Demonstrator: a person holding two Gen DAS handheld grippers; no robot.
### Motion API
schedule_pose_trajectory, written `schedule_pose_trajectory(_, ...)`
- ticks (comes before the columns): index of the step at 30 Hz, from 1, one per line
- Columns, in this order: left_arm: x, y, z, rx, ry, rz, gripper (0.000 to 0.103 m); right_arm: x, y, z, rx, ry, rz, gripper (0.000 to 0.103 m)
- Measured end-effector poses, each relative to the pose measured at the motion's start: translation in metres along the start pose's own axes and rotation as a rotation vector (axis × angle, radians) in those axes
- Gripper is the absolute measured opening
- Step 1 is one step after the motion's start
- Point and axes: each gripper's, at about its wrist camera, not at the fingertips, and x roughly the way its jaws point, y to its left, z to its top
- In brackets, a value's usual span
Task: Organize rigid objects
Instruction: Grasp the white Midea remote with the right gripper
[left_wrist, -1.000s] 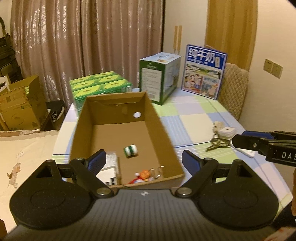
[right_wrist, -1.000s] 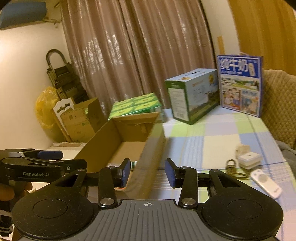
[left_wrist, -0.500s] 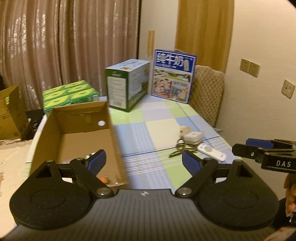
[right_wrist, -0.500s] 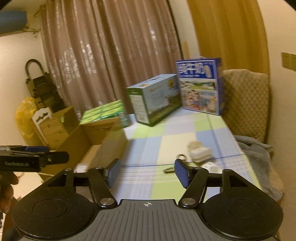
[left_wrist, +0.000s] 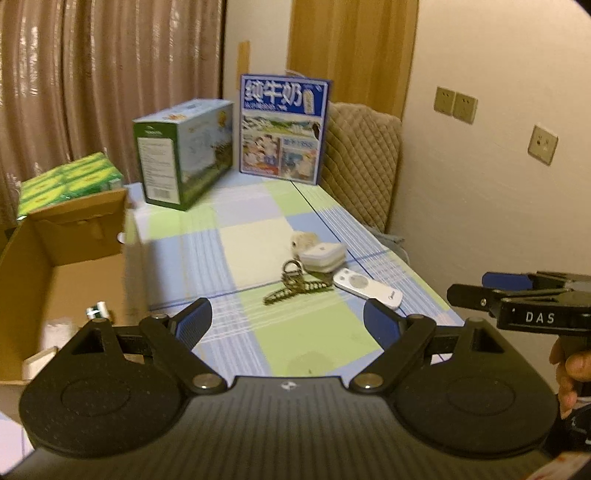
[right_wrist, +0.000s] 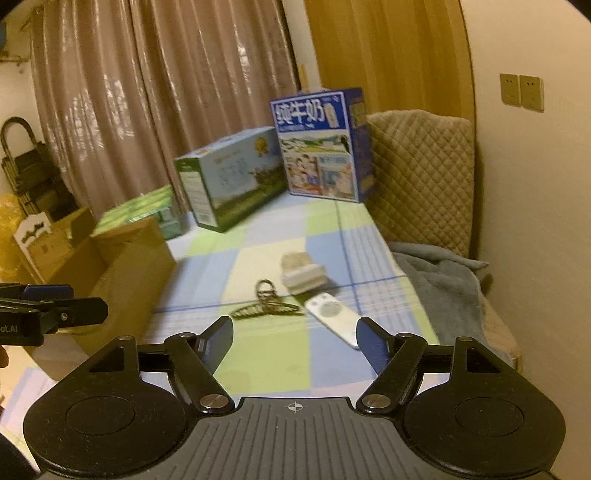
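An open cardboard box (left_wrist: 55, 229) stands at the table's left, with a small green-white roll (left_wrist: 96, 309) and other small items inside; it also shows in the right wrist view (right_wrist: 129, 258). On the checked cloth lie a dark hair claw (left_wrist: 295, 286) (right_wrist: 264, 308), a white remote (left_wrist: 367, 287) (right_wrist: 334, 317), a white charger block (left_wrist: 321, 254) (right_wrist: 304, 275) and a small beige item (left_wrist: 301, 240) behind it. My left gripper (left_wrist: 286, 321) is open and empty, short of the claw. My right gripper (right_wrist: 295, 341) is open and empty, close before the remote.
A green carton (left_wrist: 184, 147) and a blue milk carton (left_wrist: 282, 129) stand at the table's far end. Green packs (left_wrist: 70, 181) lie behind the box. A quilted chair (right_wrist: 421, 173) with a grey blanket (right_wrist: 439, 280) is at the right, against the wall.
Both grippers have swung right, from over the cardboard box toward the small objects on the cloth. The right gripper's jaws have spread wider. Nothing was picked up.
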Motion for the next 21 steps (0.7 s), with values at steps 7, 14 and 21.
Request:
schedule_pose_trajectory(7, 0.052, -0.014, -0.008, 0.034, 0.058, -0.022, 0.087, 0.036, -0.031, -0.004, -0.024, 0.065, -0.017, 0.071)
schedule_pose_trajectory(14, 0.107, -0.014, -0.016, 0.063, 0.096, -0.014, 0.087, 0.088, -0.050, -0.004, -0.070, 0.119, -0.025, 0.071)
schedule_pose_trajectory(21, 0.149, -0.012, -0.018, 0.083, 0.105, 0.001, 0.087, 0.136, -0.053, -0.003, -0.166, 0.164, 0.007, 0.071)
